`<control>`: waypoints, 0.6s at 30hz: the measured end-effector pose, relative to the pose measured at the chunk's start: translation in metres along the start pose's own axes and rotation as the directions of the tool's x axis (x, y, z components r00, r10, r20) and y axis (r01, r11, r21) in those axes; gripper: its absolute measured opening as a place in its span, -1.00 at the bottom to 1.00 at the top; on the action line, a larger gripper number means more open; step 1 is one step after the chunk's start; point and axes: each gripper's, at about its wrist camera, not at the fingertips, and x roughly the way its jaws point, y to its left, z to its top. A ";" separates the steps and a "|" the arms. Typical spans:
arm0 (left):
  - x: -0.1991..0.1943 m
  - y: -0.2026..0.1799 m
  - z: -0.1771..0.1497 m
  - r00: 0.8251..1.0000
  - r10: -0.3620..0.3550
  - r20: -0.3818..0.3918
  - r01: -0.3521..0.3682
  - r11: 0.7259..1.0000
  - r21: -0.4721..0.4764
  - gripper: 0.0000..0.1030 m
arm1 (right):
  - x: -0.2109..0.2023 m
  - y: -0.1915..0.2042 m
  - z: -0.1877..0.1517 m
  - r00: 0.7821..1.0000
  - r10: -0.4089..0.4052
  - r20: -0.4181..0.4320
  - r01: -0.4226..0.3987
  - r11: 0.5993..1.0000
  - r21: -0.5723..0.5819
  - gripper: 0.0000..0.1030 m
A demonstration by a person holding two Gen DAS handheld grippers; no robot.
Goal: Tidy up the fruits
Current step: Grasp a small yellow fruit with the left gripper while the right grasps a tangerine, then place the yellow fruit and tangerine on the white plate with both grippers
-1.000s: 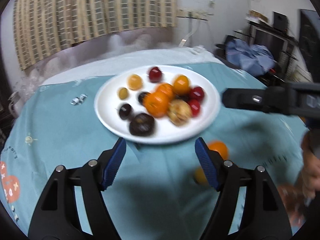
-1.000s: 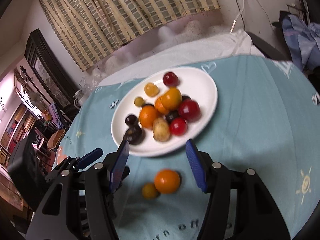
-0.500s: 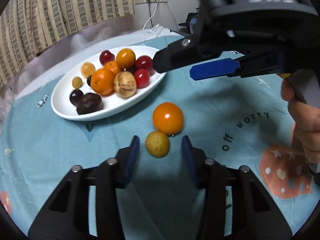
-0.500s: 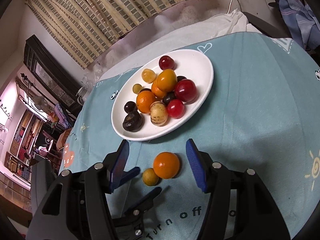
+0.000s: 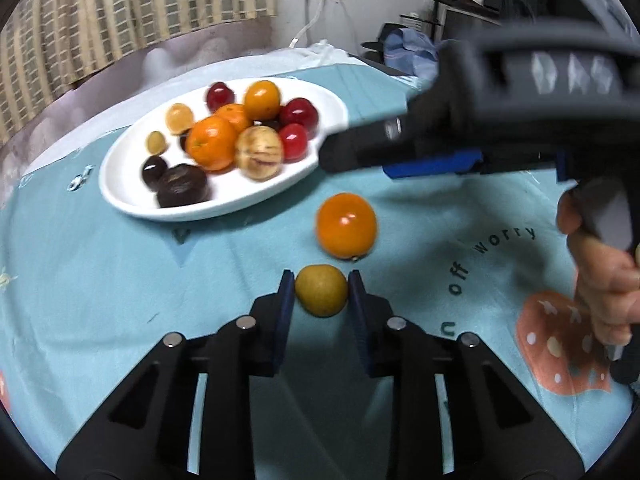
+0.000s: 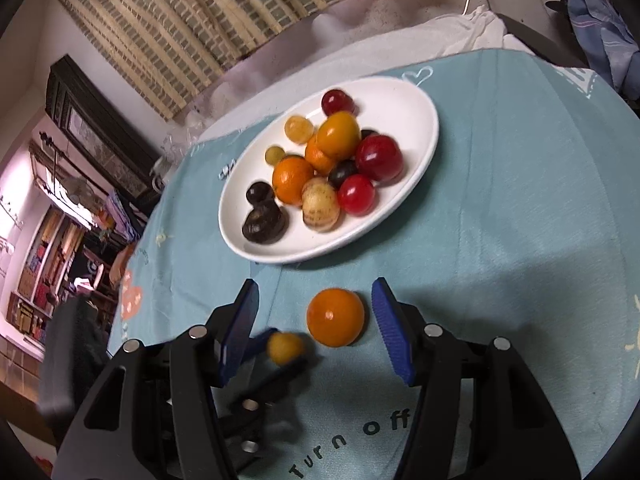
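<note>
Teal cloth [image 5: 100,280] covers the table, with the white plate [image 5: 120,196] of fruit at the far side. Nearer, the orange fruit [image 6: 335,317] sits between the right gripper's [image 6: 316,328] wide-apart jaws, untouched. Smallest, the yellow fruit [image 5: 321,290] is pinched by the left gripper [image 5: 322,288], whose jaws have just closed. Pickup is under way; next comes a lift toward the plate.

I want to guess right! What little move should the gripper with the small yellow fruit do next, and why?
Probably lift it slightly. The left gripper is shut on the small round yellow fruit, which sits on the teal tablecloth touching the bigger orange fruit. Raising it clears the way to the white oval plate.
</note>
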 end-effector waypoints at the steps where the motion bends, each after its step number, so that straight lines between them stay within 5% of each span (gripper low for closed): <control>1: -0.003 0.001 -0.001 1.000 0.010 0.006 -0.010 1.000 -0.003 -0.45 | 0.005 0.001 -0.002 1.000 -0.010 -0.014 0.010 1.000 -0.008 0.15; 8: -0.008 -0.004 -0.004 0.998 0.057 0.015 -0.057 0.998 0.017 -0.45 | 0.027 0.007 -0.014 0.994 -0.093 -0.056 0.088 0.993 -0.080 0.13; 12: -0.009 -0.002 -0.005 0.997 0.078 0.016 -0.078 0.997 0.004 -0.45 | 0.036 0.013 -0.018 0.988 -0.143 -0.060 0.134 0.981 -0.143 -0.18; 18: -0.010 0.004 -0.003 0.995 0.099 0.021 -0.099 0.995 -0.013 -0.46 | 0.027 0.010 -0.014 0.994 -0.104 -0.044 0.099 0.989 -0.111 -0.27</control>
